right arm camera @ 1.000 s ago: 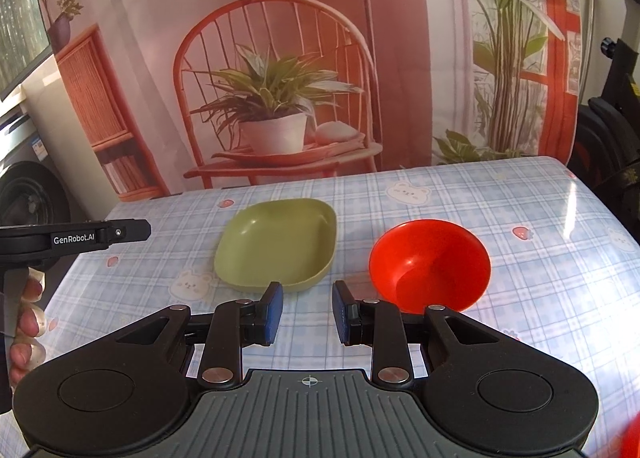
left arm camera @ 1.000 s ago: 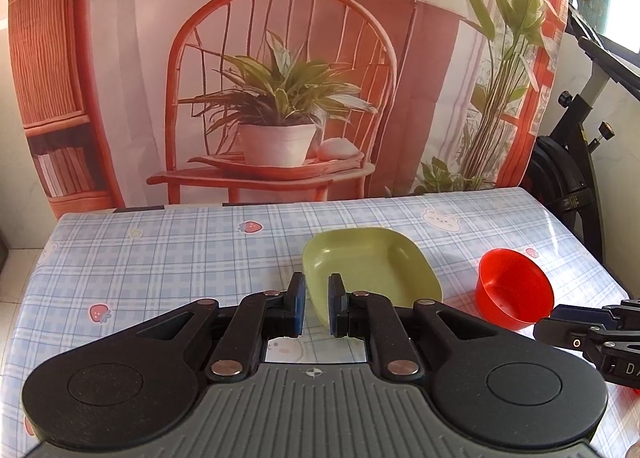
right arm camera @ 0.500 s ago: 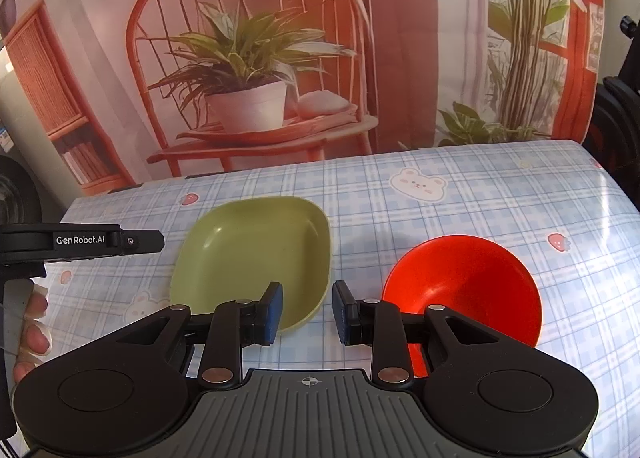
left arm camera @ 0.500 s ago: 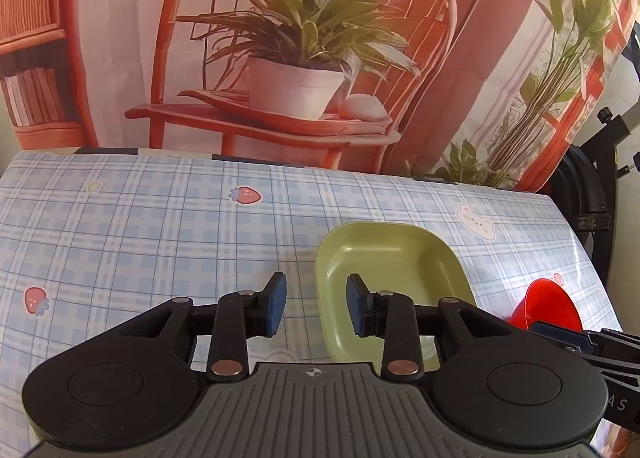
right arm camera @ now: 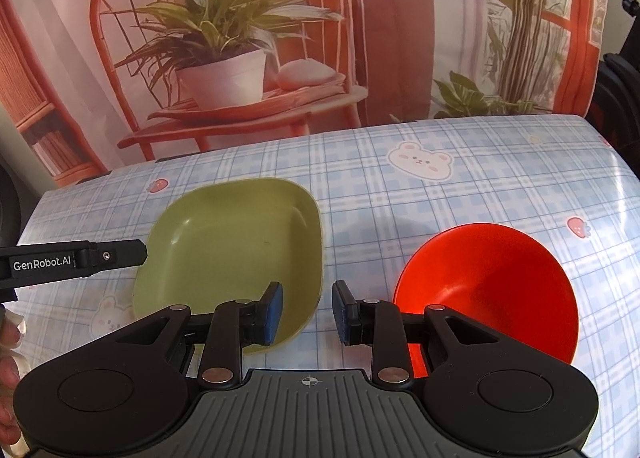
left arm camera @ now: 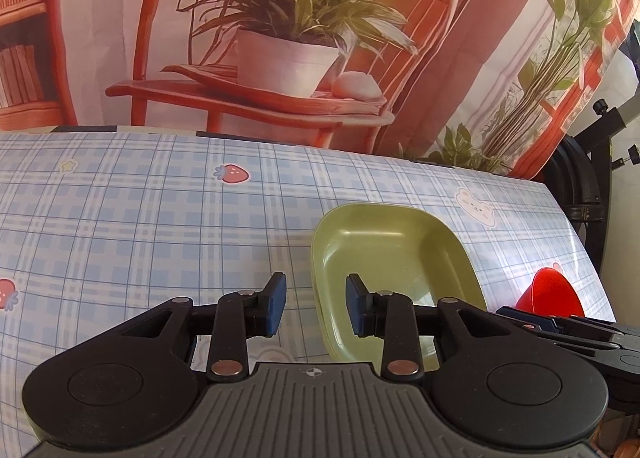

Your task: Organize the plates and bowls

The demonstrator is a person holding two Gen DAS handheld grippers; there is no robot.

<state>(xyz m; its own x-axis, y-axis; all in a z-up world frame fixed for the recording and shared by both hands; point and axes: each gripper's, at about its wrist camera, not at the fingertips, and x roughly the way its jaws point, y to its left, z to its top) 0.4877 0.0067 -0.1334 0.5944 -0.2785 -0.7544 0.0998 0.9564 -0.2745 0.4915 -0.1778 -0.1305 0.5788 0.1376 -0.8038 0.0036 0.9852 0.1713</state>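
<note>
Item: my left tool [left arm camera: 312,308] parted astride the green plate's [right arm camera: 236,246] 9 o'clock rim, not gripping. Right tool [right arm camera: 308,312] parted, empty. Red bowl [right arm camera: 492,286] at plate's 3 o'clock on bench [right arm camera: 460,194]. Nothing stacked yet.

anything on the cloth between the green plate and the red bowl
No. In the right wrist view, only bare blue checked tablecloth lies between the square green plastic plate and the round red plastic bowl; they sit apart, not touching.
</note>
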